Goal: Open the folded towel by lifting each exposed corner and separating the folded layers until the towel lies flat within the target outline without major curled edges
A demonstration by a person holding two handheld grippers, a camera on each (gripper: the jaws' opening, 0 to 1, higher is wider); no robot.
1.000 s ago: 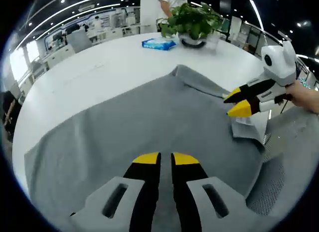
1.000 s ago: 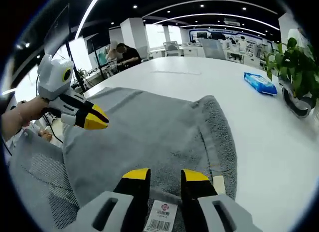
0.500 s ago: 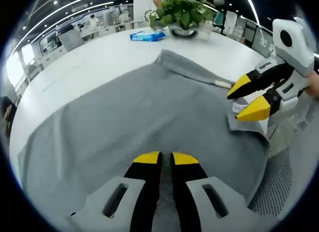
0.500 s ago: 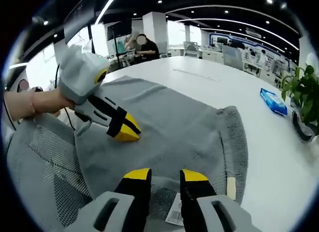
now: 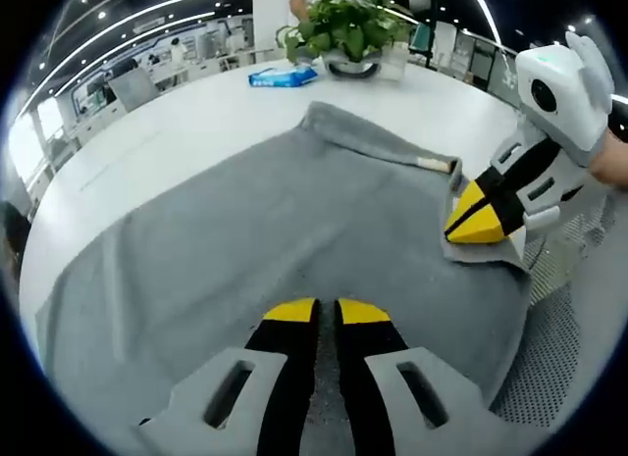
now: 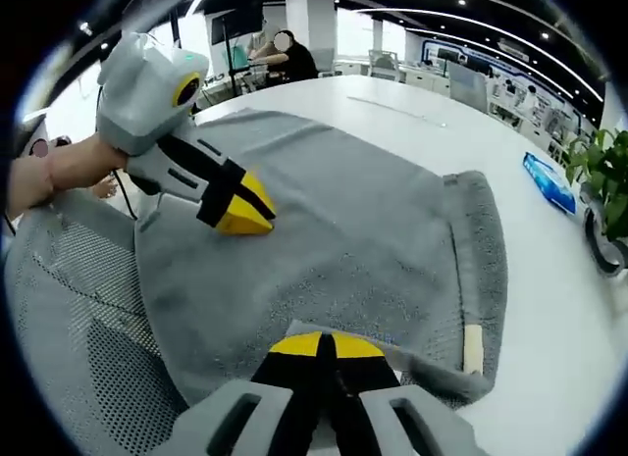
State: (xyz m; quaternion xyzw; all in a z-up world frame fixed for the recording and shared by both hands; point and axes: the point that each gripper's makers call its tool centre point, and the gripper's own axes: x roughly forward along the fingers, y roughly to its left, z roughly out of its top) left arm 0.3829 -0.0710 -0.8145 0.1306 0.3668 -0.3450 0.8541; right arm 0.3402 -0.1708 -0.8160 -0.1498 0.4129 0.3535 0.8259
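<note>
A grey towel (image 5: 265, 221) lies spread on the white table (image 5: 186, 113), with one edge folded over into a thick strip (image 6: 483, 250) that carries a small tan tag (image 6: 472, 348). My right gripper (image 6: 327, 346) is shut on the towel's near corner; in the left gripper view the right gripper (image 5: 478, 224) sits at the towel's right corner with that corner pinched in its tips. The jaws of my left gripper (image 5: 316, 313) are together, tips down on the cloth near its front edge. From the right gripper view, the left gripper (image 6: 243, 209) rests on the towel's left part, held by a hand.
A potted plant (image 5: 345, 29) and a blue packet (image 5: 283, 76) stand at the table's far side. A grey mesh chair (image 6: 69, 309) is close against the table edge under the towel's overhang. People sit at desks in the background (image 6: 289, 56).
My right gripper was open over the corner with the white label showing. It has shut on that corner and hides the label. The left gripper stays down on the cloth.
</note>
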